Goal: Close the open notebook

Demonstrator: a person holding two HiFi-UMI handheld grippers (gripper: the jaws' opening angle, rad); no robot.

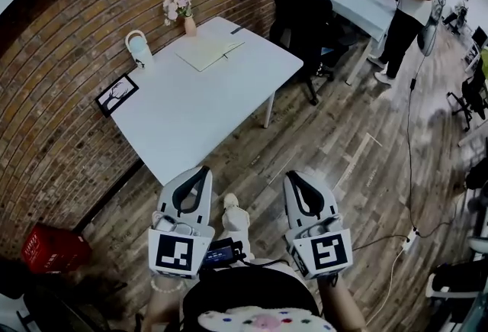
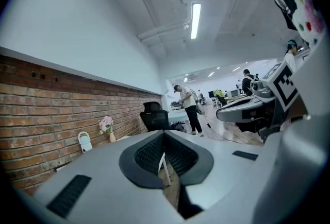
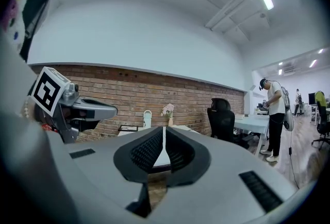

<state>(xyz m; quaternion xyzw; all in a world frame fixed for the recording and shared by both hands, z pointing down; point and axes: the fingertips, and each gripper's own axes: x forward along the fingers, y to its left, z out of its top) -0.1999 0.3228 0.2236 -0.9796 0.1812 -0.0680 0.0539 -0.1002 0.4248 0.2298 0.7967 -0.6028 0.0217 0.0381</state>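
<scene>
1. Both tongs are pressed together with nothing in them. The left gripper [image 1: 200, 170] shows its ribbed pads meeting on a thin seam in its own view [image 2: 164, 135], and the right gripper [image 3: 164, 130] looks the same. I hold them side by side over the wooden floor, just short of the near corner of the white table [image 1: 175, 132].
2. The open notebook [image 1: 210, 52] lies flat at the far end of the table. It is in from the far edge, with the vase of flowers [image 1: 183, 14] beyond it in the corner by the brick wall and a white jug [image 1: 139, 48] off to its left.
3. This is the relation I am steering by: the notebook is straight ahead and well apart from both tongs, with nearly the whole tabletop between us. Its spread runs across my line of approach, from lower left to upper right in the head view. I cannot make out the spine from here.
4. I judge the left gripper the better placed, since it sits almost in line with the notebook. The right gripper [image 1: 293, 176] is off to the side, beyond the table's right edge.
5. No closing has begun. I must get much closer before either jaw can lift a cover.
</scene>
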